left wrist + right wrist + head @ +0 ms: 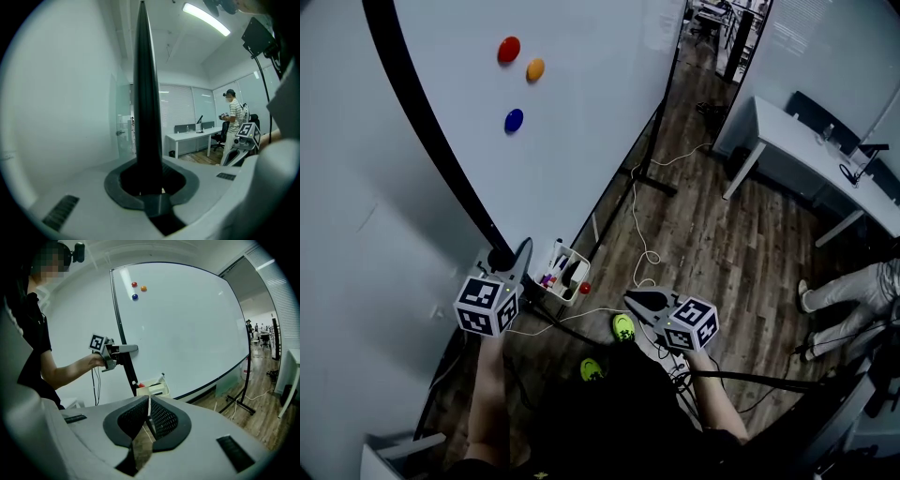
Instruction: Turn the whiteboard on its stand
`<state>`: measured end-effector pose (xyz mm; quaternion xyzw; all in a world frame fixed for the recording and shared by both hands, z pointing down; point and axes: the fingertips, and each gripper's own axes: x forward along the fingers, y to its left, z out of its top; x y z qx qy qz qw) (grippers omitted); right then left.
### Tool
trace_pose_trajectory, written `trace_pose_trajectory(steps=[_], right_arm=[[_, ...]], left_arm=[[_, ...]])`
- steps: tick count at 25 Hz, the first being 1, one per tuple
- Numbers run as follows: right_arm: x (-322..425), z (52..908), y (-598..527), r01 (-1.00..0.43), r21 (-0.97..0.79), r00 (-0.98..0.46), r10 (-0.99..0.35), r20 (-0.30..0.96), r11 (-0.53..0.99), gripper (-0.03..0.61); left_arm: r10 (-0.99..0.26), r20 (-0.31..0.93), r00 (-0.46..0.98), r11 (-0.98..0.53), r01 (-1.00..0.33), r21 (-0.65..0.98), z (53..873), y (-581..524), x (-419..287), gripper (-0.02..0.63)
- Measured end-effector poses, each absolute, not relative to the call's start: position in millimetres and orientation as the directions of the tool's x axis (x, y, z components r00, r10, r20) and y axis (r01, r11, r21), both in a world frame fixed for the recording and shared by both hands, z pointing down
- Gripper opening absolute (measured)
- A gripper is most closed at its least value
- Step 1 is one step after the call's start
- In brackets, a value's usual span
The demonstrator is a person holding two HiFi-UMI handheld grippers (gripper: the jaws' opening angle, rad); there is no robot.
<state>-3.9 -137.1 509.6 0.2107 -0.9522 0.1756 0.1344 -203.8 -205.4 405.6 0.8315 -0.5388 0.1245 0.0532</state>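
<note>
The big whiteboard (572,112) on its wheeled stand has a black frame (422,112) running down its left edge. My left gripper (514,262) is shut on that frame low down, just above the marker tray (562,272). In the left gripper view the black frame (146,117) rises from between the jaws of the left gripper (149,187). The right gripper view shows the whiteboard (187,329) from the front, with the left gripper (129,348) clamped on its edge. My right gripper (637,302) hangs apart from the board, shut and holding nothing; its pads (159,416) almost meet.
Red (508,49), orange (534,69) and blue (514,120) magnets stick to the board. The stand's foot (652,178) and a white cable (642,244) lie on the wood floor. A white desk (825,159) stands at the right, with another person (853,291) near it.
</note>
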Motion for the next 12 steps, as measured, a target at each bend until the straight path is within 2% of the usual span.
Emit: trace_pose_trajectory(steps=[12], right_arm=[[-17.0, 506.8, -160.2, -0.406, -0.285, -0.893, -0.310, 0.327, 0.869, 0.009]], left_arm=[[-0.878, 0.281, 0.387, -0.415, -0.909, -0.045, 403.3, -195.9, -206.0, 0.081]])
